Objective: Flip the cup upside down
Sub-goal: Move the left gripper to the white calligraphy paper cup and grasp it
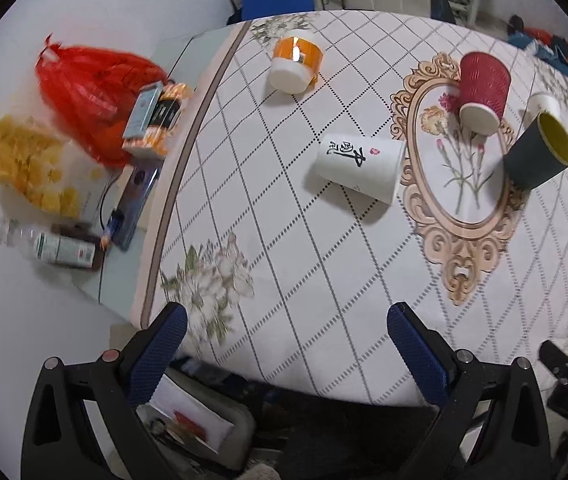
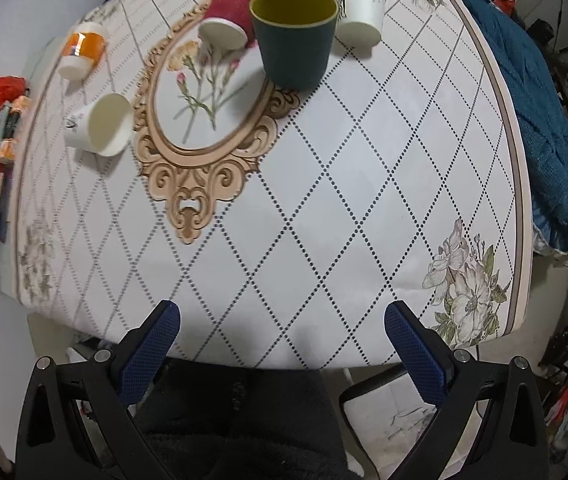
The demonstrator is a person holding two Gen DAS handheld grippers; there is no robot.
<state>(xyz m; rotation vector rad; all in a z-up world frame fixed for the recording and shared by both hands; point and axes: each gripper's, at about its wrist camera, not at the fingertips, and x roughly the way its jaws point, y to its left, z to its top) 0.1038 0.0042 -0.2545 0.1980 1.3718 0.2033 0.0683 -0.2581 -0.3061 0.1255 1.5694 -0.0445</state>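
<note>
The table (image 2: 363, 200), under a diamond-patterned floral cloth, fills both views. A blue quilt (image 2: 543, 120) lies off its right edge; a red bag (image 1: 92, 92) sits on the low surface to its left.

My left gripper (image 1: 284, 344) and my right gripper (image 2: 282, 338) both hang above the near table edge, fingers spread wide, nothing between them.

The dark green cup (image 2: 293, 36), yellow inside, stands upright at the right edge of the oval frame print: long axis vertical, mouth up. Just behind it on the left, the red ribbed cup (image 2: 240, 4) stands inverted, its white base (image 2: 223, 33) uppermost. To the right, apart from it, the small white cup (image 2: 359, 8) also shows its base upward.

The white cup with black calligraphy (image 1: 359, 168) lies on its side left of the frame, long axis roughly horizontal, mouth (image 2: 108, 124) toward the oval. The orange-banded cup (image 1: 295, 62) stands base-up near the far left edge.
</note>
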